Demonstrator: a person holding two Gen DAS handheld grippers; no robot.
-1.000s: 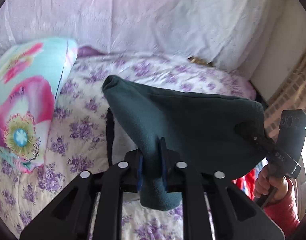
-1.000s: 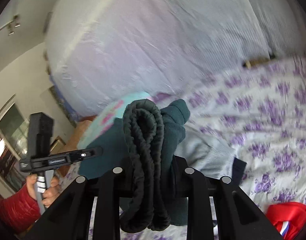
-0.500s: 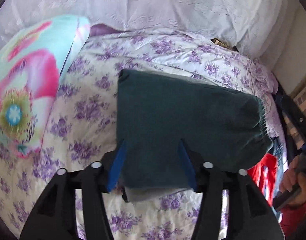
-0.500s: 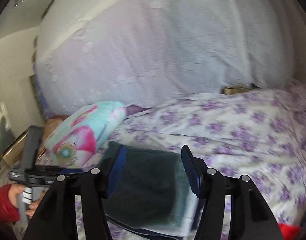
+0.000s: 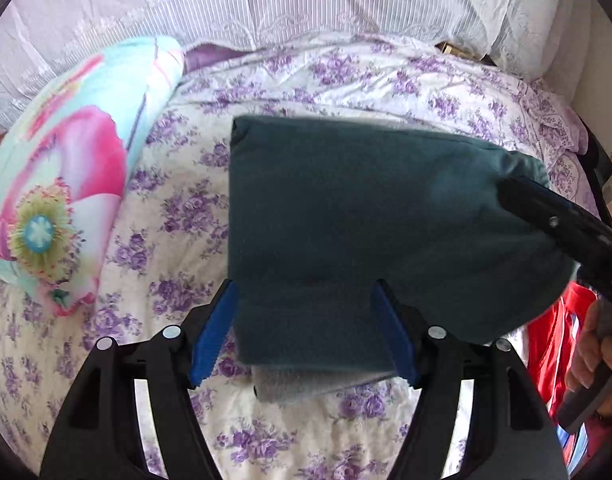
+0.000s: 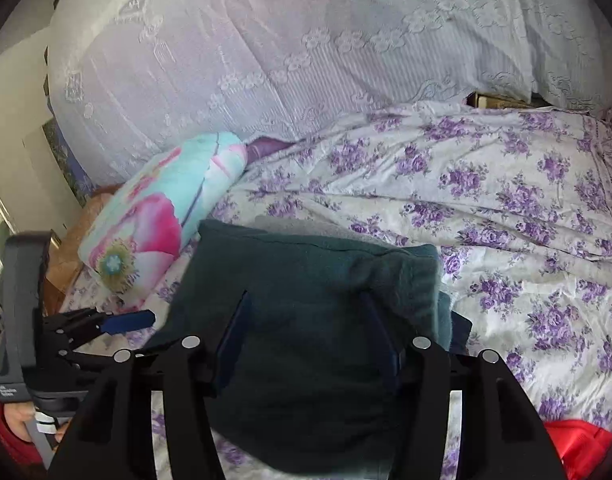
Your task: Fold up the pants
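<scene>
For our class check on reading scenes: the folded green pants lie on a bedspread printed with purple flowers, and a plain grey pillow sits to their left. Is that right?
Not quite. The pillow is not plain grey: it is turquoise with a big pink flower, as the left wrist view shows. The folded green pants do lie on the purple-flowered bedspread, pillow to their left.

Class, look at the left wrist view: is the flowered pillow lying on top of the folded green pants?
No: the flowered pillow lies left of the green pants on the bedspread, apart from them.

No legible text in either view. Only candidate: a small white label on the grey body of the left gripper (image 6: 118, 322), at the lower left edge of the right wrist view. Print is too small and blurred to read. No brands, numbers or signs elsewhere.
</scene>
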